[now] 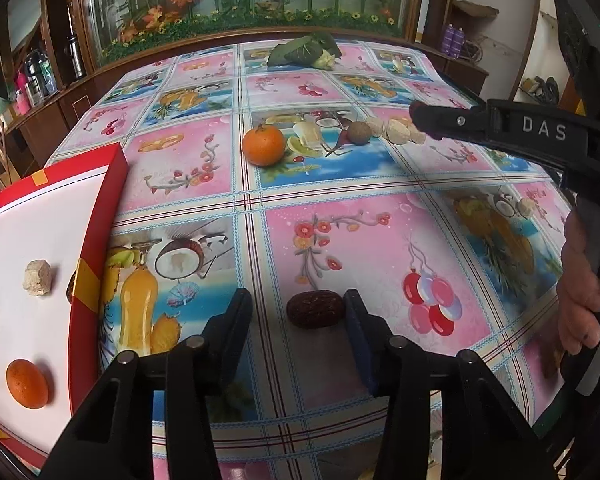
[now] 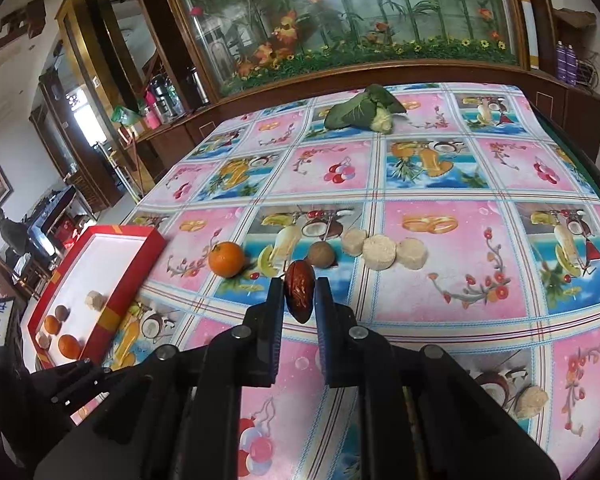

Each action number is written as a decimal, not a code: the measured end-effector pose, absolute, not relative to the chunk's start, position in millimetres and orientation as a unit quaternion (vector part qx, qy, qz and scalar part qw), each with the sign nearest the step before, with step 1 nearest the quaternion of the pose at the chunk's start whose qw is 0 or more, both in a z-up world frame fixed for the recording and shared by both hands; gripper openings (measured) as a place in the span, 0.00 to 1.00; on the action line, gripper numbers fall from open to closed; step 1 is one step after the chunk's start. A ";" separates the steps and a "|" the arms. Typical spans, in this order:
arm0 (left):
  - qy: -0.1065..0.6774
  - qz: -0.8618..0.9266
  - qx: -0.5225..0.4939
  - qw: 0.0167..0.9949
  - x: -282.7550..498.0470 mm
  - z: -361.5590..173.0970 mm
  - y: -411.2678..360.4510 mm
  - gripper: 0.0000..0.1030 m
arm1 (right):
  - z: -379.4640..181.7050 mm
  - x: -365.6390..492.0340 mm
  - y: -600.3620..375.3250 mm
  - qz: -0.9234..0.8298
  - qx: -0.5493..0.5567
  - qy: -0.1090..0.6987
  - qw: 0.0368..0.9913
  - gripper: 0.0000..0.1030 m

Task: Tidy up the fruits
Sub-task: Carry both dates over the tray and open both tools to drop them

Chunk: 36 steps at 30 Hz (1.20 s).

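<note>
Clenched in the right hand-held gripper (image 2: 300,282): a red date (image 2: 299,300), upright between the pads and seemingly lifted off the worktop (image 1: 340,240). Spread wide and holding nothing, the left hand-held gripper (image 1: 298,304), with a second red date (image 1: 315,309) lying on the cloth between its fingertips, closer to the right-hand pad. Further out, in a loose row mid-worktop: a mandarin (image 1: 263,145), a brown round fruit (image 1: 358,133) and some pale round cakes (image 1: 396,130) just beside it. Off to the left, at the worktop's edge, a red box (image 1: 100,216) with a white floor, already holding mandarins, brown fruits and a pale piece. At the far edge, a leafy vegetable (image 1: 300,54), well apart from the rest. Probably mid-sorting, then: one date picked and due for the box, another lined up for a grasp. Next, likely: carry the held date leftward over the red rim, lower it onto a bare patch of white floor, and release only once low, since a dropped date may roll. For the left side, centre the pads on the lying date before closing.
</note>
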State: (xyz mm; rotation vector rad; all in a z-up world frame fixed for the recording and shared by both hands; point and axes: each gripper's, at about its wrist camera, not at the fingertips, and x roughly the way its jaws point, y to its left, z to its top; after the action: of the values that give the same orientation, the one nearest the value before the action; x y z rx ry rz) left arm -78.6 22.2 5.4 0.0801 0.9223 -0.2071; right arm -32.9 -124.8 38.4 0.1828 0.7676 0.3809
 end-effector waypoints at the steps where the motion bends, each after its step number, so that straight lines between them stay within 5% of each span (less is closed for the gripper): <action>1: 0.443 -0.100 0.039 0.890 -78.3 5.3 22.0 0.44 | 37.4 -33.3 -122.3 0.190 0.085 0.375 0.903 0.17; 7: 0.441 -0.093 0.033 0.892 -76.0 6.0 25.7 0.27 | 31.7 -38.4 -105.5 0.205 0.055 0.384 0.898 0.17; 24: 0.424 -0.089 -0.005 0.901 -75.5 24.6 53.6 0.27 | 35.7 -56.2 -66.9 0.236 0.015 0.359 0.903 0.17; 36: 0.366 0.021 -0.035 0.930 -68.0 81.6 169.8 0.27 | 70.1 -38.0 45.6 0.301 -0.007 0.344 0.889 0.17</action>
State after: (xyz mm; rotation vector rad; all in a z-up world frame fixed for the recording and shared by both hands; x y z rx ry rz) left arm -68.0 169.8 81.6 -0.0718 0.7498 0.0438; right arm -38.0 45.6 70.1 -0.0138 0.7152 0.6255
